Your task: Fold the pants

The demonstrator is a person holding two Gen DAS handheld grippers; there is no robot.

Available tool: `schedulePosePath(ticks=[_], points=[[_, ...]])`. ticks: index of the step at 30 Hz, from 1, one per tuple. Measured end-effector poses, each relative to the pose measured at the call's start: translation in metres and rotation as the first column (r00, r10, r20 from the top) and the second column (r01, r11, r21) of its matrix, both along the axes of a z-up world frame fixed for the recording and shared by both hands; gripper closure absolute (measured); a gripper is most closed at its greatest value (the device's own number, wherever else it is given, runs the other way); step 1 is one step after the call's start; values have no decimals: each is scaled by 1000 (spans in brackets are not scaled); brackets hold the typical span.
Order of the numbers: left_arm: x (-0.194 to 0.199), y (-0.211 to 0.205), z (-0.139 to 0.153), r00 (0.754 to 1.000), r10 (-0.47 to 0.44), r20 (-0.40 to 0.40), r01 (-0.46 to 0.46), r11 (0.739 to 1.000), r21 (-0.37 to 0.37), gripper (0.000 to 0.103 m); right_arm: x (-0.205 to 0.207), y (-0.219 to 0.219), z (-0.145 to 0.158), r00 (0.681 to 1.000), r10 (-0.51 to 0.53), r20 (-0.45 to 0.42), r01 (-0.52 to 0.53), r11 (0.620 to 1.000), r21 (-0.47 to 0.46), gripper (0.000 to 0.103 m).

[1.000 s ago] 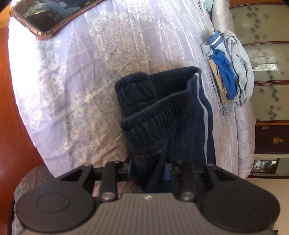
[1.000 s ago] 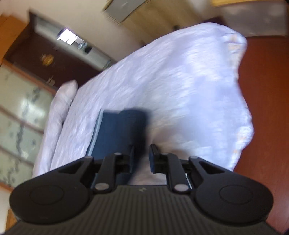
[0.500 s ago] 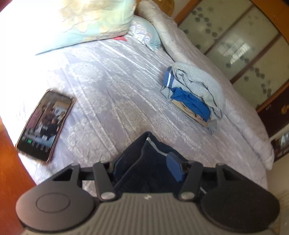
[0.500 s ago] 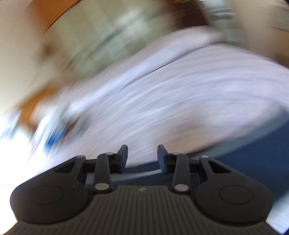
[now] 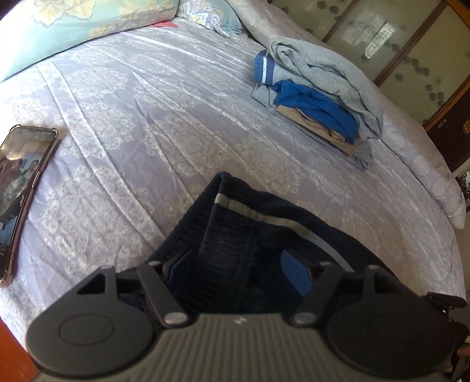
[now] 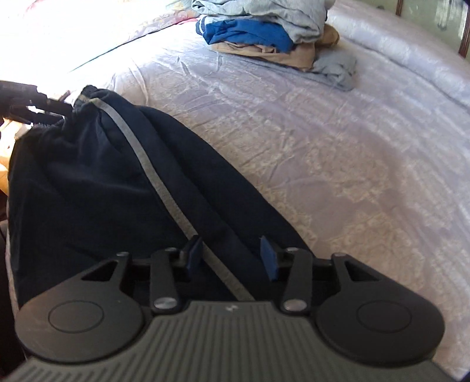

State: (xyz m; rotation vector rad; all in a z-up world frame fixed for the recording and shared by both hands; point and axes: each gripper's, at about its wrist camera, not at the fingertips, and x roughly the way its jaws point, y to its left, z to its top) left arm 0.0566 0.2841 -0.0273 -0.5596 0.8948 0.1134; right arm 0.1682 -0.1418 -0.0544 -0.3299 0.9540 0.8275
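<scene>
Navy pants point(image 5: 235, 235) with a grey side stripe lie on the lavender bed cover. In the left wrist view my left gripper point(image 5: 235, 273) has its jaws apart around the bunched waistband, fabric filling the gap. In the right wrist view the pants point(image 6: 97, 182) stretch from the far left down to my right gripper point(image 6: 232, 255), whose jaws stand apart over a pant leg with the stripe between them. The left gripper point(image 6: 32, 102) shows at the waistband at the far left.
A pile of clothes point(image 5: 314, 100), grey, blue and tan, sits further up the bed and also shows in the right wrist view point(image 6: 264, 32). A phone point(image 5: 20, 188) lies at the bed's left edge. Pillows point(image 5: 73, 26) lie at the head. Glass-panelled wardrobe doors point(image 5: 411, 53) stand beyond.
Both grippers swung round toward the head of the bed. The left jaws opened wider around the waistband. The right gripper moved onto the pant leg and opened.
</scene>
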Motion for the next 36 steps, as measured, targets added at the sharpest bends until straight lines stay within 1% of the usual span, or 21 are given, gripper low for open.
schedulePosePath(ticks=[1, 2, 3, 5, 8, 10, 12, 14, 15, 16, 17, 18, 19, 21, 24, 27, 30, 31, 32, 35, 36], points=[[0, 1, 0, 1000, 3, 6, -3, 1000, -4, 35, -5, -4, 4, 999, 14, -39, -13, 1000, 26, 69], [0, 2, 0, 1000, 7, 8, -7, 1000, -6, 36, -12, -4, 8, 997, 44, -68, -41, 998, 40, 89], [0, 2, 0, 1000, 12, 9, -12, 1000, -7, 36, -20, -3, 12, 998, 58, -24, -57, 998, 15, 100], [1, 3, 1, 1000, 24, 16, -23, 1000, -8, 40, -30, 0, 19, 997, 61, 55, -60, 998, -23, 100], [4, 3, 2, 999, 41, 25, -40, 999, -9, 40, -27, -1, 41, 990, -30, 135, 26, 999, 29, 100], [8, 0, -1, 998, 50, 25, -50, 999, -2, 41, -21, 4, 46, 974, -84, 209, 80, 996, 28, 100], [12, -7, -3, 998, 51, 20, -52, 998, 40, 41, -9, 15, 30, 970, -110, 216, 112, 994, 2, 100], [19, -17, -4, 999, 39, 16, -40, 991, 126, 41, 0, 27, -2, 981, -123, 152, 133, 989, -59, 97], [20, -20, -4, 999, 34, 9, -34, 988, 152, 41, -3, 30, -10, 975, -141, 174, 150, 988, -40, 90], [20, -22, -2, 999, 31, 7, -32, 987, 157, 41, -7, 32, -9, 964, -157, 216, 167, 985, -32, 87], [19, -20, 0, 999, 29, 13, -31, 988, 150, 41, -10, 34, -6, 958, -175, 226, 188, 982, -36, 79], [18, -17, 3, 999, 30, 22, -32, 990, 136, 41, -13, 32, -1, 953, -204, 225, 213, 977, -14, 71], [18, -12, 5, 999, 36, 30, -39, 992, 122, 41, -17, 27, 7, 949, -232, 213, 230, 973, 33, 69], [20, -3, 8, 999, 44, 33, -47, 995, 92, 39, -33, 7, 26, 942, -283, 180, 261, 955, 139, 67], [34, 1, 6, 1000, -30, 3, 30, 998, 53, 33, -65, -18, 41, 934, -330, 134, 293, 926, 238, 64], [48, -8, -3, 998, -54, -44, 61, 984, 165, 45, -90, -36, 39, 919, -383, 91, 344, 895, 284, 62], [53, -25, -5, 994, -101, -43, 109, 948, 299, 62, -117, -49, 25, 889, -458, 22, 433, 853, 291, 62], [52, -31, -2, 993, -113, -32, 117, 927, 356, 85, -125, -52, 20, 874, -486, 1, 465, 838, 285, 62], [52, -35, 3, 991, -136, -15, 132, 914, 385, 95, -131, -54, 14, 860, -509, -30, 496, 821, 283, 61], [64, -27, 14, 994, -108, -8, 101, 899, 426, 101, -141, -57, 7, 837, -539, -93, 542, 794, 276, 61], [69, -23, 13, 998, -68, -15, 67, 876, 478, 101, -142, -54, 8, 837, -541, -82, 542, 797, 268, 61]])
